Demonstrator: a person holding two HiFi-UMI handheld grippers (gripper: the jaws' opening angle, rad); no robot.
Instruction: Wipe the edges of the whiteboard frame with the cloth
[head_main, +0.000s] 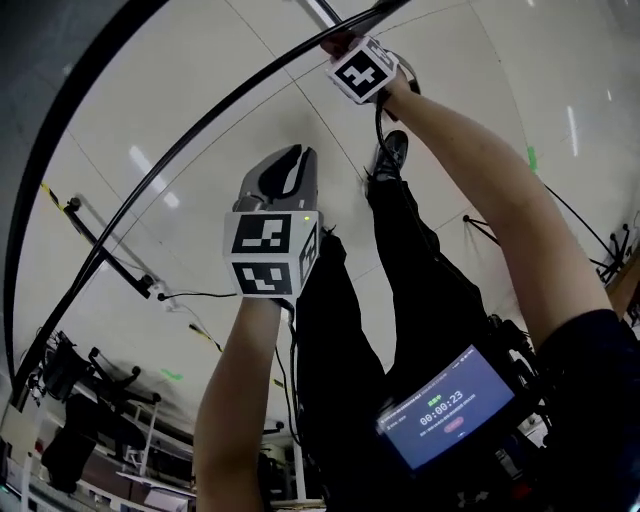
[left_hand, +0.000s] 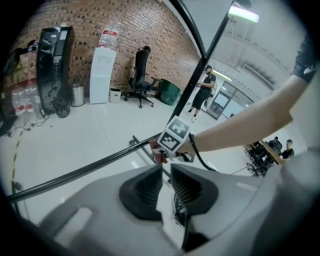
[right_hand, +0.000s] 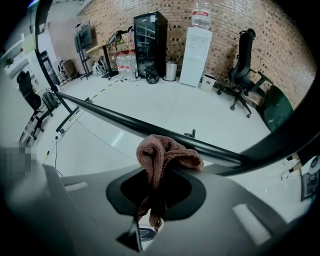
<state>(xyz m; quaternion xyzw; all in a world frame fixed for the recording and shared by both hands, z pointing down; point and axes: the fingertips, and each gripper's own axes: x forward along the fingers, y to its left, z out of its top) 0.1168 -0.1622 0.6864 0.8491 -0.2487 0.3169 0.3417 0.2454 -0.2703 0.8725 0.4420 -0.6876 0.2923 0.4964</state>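
At the head view's upper centre, the right gripper (head_main: 340, 45) is pinching the pink knitted cloth (right_hand: 167, 156) against the black frame rail (right_hand: 110, 116), which is running down-left. The left gripper (left_hand: 165, 175), its jaws narrowly parted, is hovering empty.

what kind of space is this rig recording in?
Probably an open office or lab workspace: a red brick wall behind a white water dispenser with a bottle on top, a black glass-door fridge, and a black swivel office chair on a glossy white floor.
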